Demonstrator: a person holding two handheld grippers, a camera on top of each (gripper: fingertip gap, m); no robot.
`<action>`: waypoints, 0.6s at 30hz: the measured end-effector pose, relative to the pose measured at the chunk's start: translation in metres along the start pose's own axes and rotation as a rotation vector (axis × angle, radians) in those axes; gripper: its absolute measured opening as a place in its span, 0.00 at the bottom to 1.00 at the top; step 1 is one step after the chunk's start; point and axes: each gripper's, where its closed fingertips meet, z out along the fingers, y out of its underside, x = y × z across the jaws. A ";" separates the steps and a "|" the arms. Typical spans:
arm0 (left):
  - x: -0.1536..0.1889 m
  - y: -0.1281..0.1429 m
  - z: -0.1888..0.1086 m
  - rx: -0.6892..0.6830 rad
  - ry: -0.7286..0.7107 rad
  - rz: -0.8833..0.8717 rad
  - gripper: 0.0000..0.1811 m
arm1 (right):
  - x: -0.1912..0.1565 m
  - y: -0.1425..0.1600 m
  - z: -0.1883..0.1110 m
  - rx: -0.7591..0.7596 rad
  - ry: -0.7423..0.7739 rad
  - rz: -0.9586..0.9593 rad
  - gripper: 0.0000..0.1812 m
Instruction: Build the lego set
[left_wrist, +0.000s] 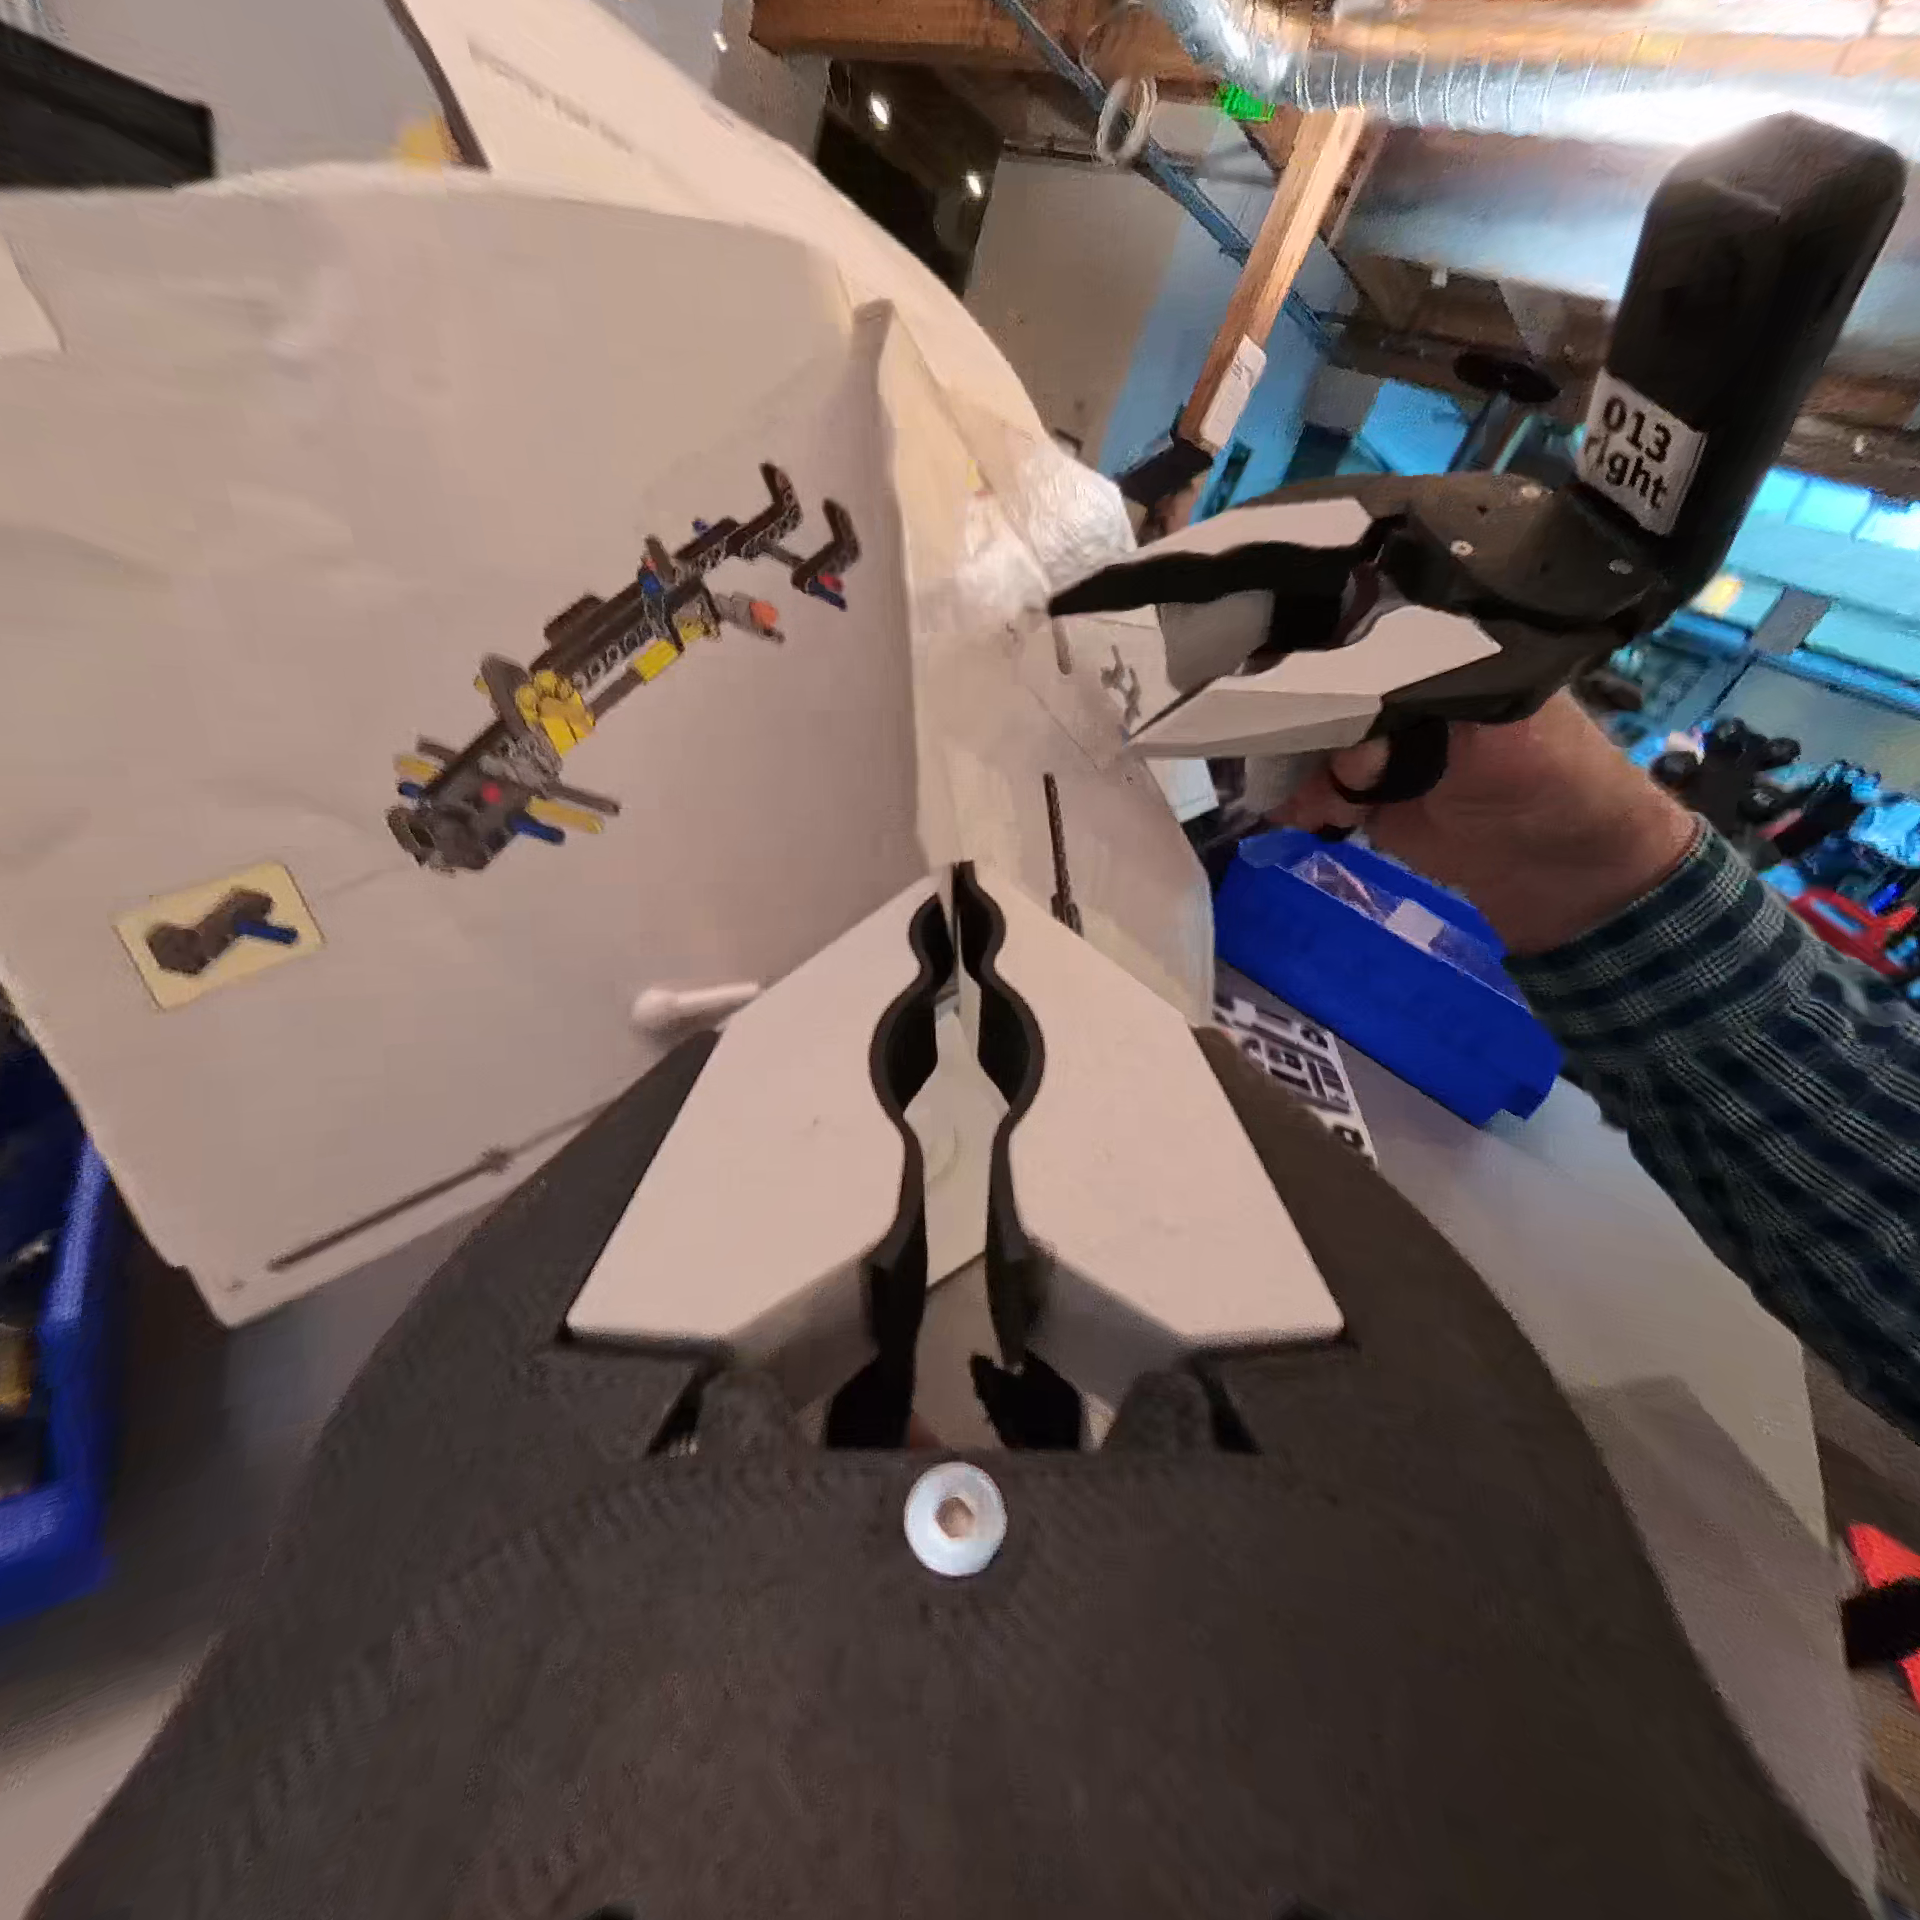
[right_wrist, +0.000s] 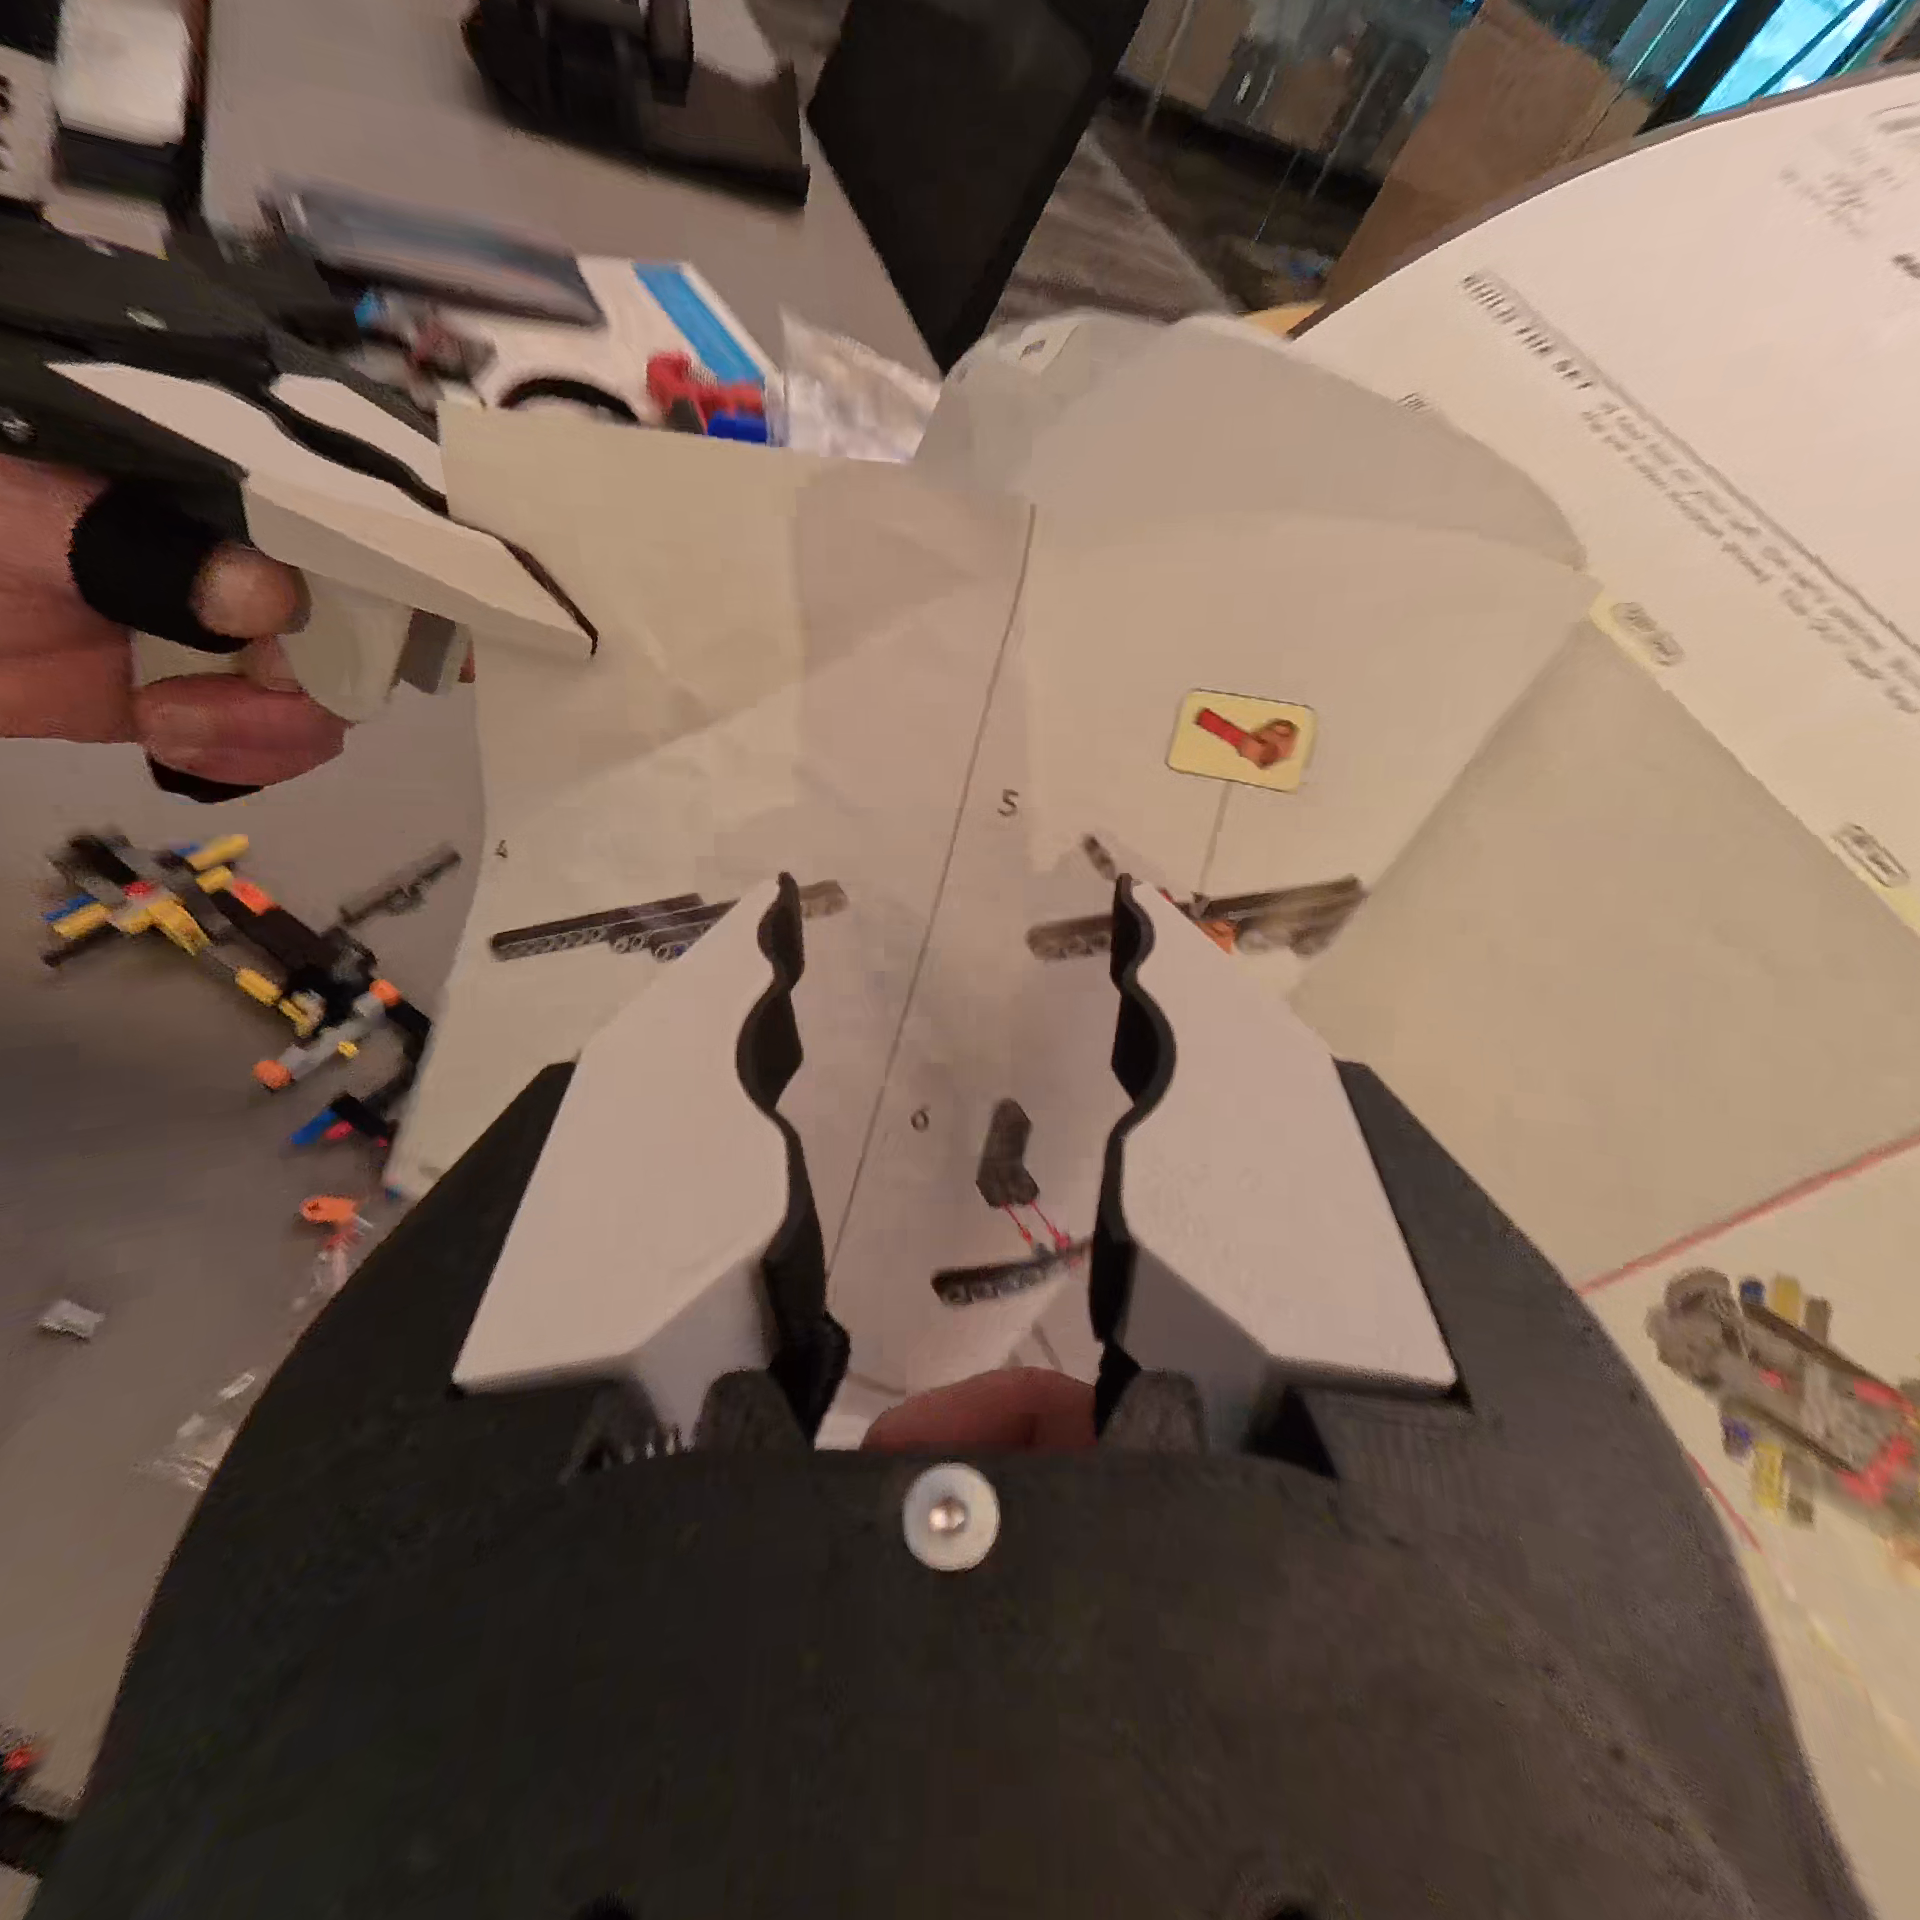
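Observation:
The open instruction booklet (left_wrist: 520, 520) stands lifted off the grey table (right_wrist: 156, 1195), its pages fanned out. My left gripper (left_wrist: 954, 883) is shut on the edge of one page; it also shows in the right wrist view (right_wrist: 561, 613), pinching that page. My right gripper (right_wrist: 956, 894) is open, with booklet pages (right_wrist: 935, 675) behind and between its fingers and nothing held. In the left wrist view it (left_wrist: 1091, 673) hovers open at the far page edge. The partly built Lego model (right_wrist: 239, 966), black, yellow and orange, lies on the table to the left.
A blue parts bin (left_wrist: 1371, 966) stands right of the booklet and another (left_wrist: 52, 1351) at the left edge. A sticker sheet (left_wrist: 1299, 1070) lies by the bin. Small loose pieces (right_wrist: 332, 1210) and plastic bags (right_wrist: 842, 395) lie on the table. The partly built Lego model (right_wrist: 239, 966) is about 25 cm from my left fingertips.

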 end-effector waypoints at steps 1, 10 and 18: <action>0.000 -0.007 -0.003 -0.026 0.007 0.021 0.00 | 0.002 -0.003 -0.008 0.032 0.003 0.026 0.32; -0.060 -0.085 -0.025 -0.148 -0.094 0.217 0.00 | -0.020 0.006 -0.023 0.029 -0.066 -0.029 0.27; -0.118 -0.106 -0.017 -0.228 -0.145 0.248 0.00 | -0.064 0.015 0.032 -0.119 -0.132 -0.229 0.29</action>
